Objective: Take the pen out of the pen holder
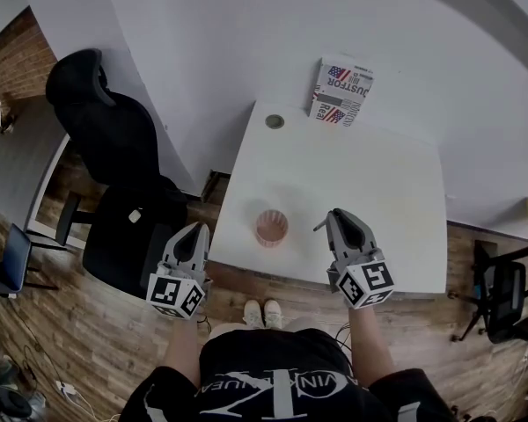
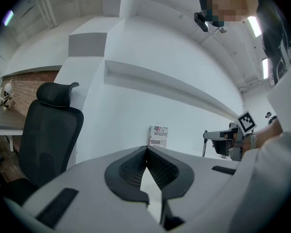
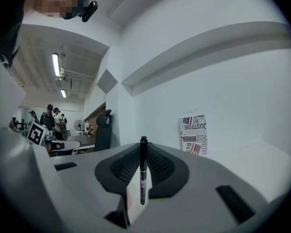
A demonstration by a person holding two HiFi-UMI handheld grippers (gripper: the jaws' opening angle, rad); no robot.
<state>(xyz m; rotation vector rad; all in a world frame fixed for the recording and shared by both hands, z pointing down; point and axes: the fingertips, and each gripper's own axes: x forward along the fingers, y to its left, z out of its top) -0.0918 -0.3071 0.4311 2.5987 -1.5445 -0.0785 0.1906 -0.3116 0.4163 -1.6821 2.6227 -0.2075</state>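
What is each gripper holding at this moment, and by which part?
The right gripper pinches a black pen upright near its top end, and most of it hangs below. The left gripper is shut and holds nothing.

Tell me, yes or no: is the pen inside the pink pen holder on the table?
No, the pen stands clamped between the jaws of the right gripper, apart from the pen holder.
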